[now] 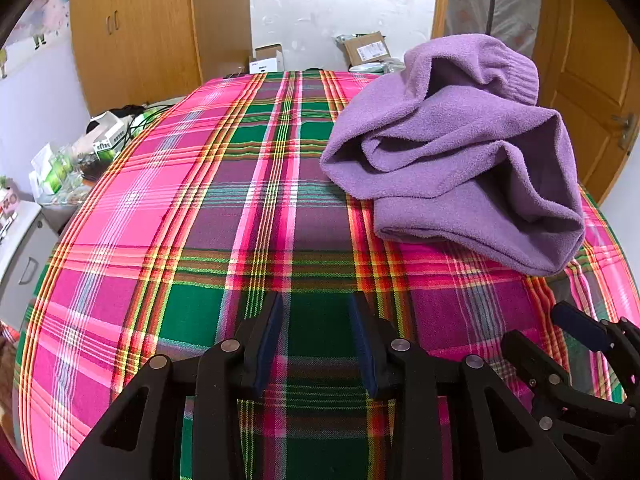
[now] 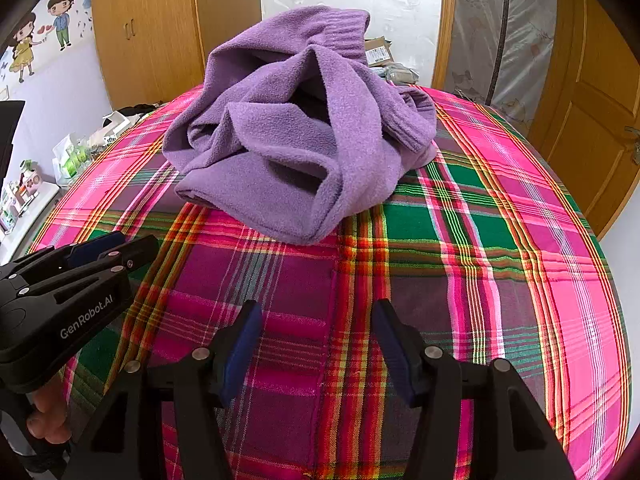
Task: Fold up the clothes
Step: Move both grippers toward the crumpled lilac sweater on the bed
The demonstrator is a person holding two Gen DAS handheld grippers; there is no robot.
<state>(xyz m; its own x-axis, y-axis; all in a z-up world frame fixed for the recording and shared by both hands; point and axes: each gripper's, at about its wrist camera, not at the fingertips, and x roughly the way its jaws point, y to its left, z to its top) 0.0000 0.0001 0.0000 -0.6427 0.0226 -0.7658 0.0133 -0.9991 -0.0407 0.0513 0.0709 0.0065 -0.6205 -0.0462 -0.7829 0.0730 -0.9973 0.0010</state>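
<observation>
Plaid bedcover (image 1: 120,240) | purple fleece (image 2: 288,140) crumpled, soft, light; take ribbed hem | left gripper (image 1: 318,340), right gripper (image 2: 316,348) both apart, empty

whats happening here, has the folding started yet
Not yet. A person holds two grippers over a plaid-covered bed. The purple fleece garment lies crumpled in a heap ahead of them, untouched. The left gripper and the right gripper are both open and empty, short of the cloth.
</observation>
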